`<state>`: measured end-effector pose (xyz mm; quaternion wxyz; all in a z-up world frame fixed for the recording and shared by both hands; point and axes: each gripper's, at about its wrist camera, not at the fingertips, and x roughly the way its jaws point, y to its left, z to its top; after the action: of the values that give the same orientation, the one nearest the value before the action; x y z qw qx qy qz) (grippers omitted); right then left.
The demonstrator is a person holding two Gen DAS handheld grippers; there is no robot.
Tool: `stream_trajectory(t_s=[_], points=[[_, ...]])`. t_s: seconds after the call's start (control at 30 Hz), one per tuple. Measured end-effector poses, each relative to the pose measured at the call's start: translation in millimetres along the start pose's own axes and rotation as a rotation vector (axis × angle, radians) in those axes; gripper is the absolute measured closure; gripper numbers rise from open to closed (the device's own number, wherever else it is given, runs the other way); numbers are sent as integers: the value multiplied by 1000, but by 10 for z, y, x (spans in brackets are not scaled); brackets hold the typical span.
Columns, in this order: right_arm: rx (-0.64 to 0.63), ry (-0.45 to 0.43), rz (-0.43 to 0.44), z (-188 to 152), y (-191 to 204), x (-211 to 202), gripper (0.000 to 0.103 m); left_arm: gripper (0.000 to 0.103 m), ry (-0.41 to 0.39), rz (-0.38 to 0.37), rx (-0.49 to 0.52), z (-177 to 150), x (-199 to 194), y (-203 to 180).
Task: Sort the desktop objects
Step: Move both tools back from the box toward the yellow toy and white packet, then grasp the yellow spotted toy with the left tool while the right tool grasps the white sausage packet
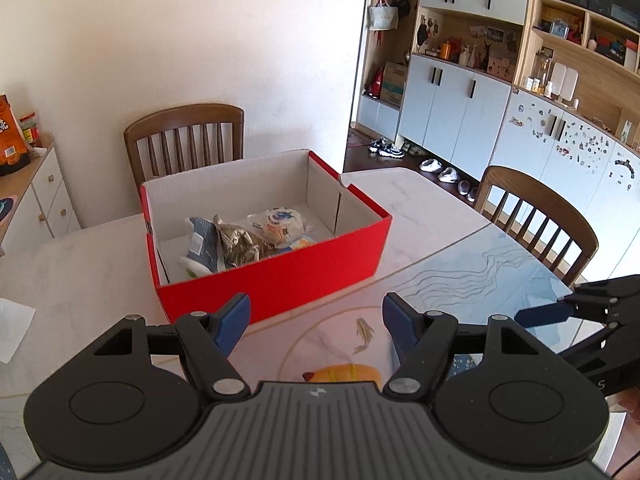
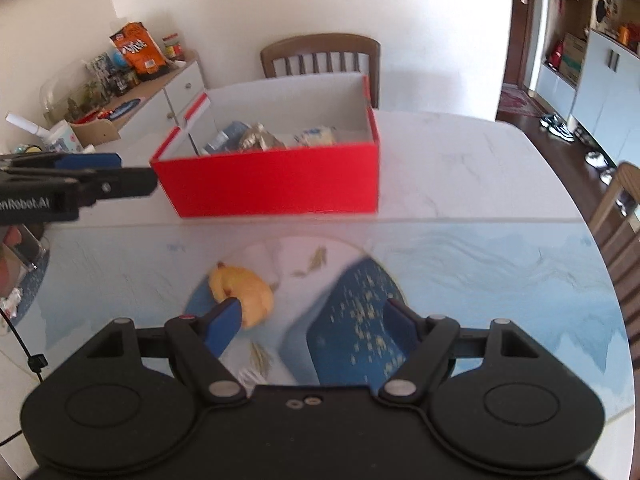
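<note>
Bread [image 2: 242, 294], a yellow-orange bun, lies on the tabletop [image 2: 460, 168] at lower centre of the right wrist frame, touching or just behind the left blue finger [image 2: 224, 326] of the right gripper [image 2: 310, 326], whose jaws are spread wide and hold nothing. In the left wrist frame the bun [image 1: 346, 373] peeks out at bottom centre, below the gap of the left gripper [image 1: 316, 322], likewise released and empty. Farther back a red box [image 1: 276, 276] holds crumpled snack packets [image 1: 240, 242]; their print is too small to read. At the left edge of the right wrist frame the left gripper's body reads "enRobot.AI", cut off. An orange bag [image 2: 140, 50] stands on a cabinet at upper left, lettering blurred.
</note>
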<state>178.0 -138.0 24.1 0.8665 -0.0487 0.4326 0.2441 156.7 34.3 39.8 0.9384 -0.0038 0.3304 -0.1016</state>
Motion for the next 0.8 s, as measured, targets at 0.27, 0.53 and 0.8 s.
stream_trajectory(t_s=[0.27,0.53,0.8], points=[[27,38,-42,-381,-45,49,25,31,14,3,29,-227,46,-108],[68,104,-29,-676,-11,215,25,31,52,-6,44,-485,200,-158],[113,167,-20,-841,-51,418,25,31,97,-4,25,-682,406,-130]])
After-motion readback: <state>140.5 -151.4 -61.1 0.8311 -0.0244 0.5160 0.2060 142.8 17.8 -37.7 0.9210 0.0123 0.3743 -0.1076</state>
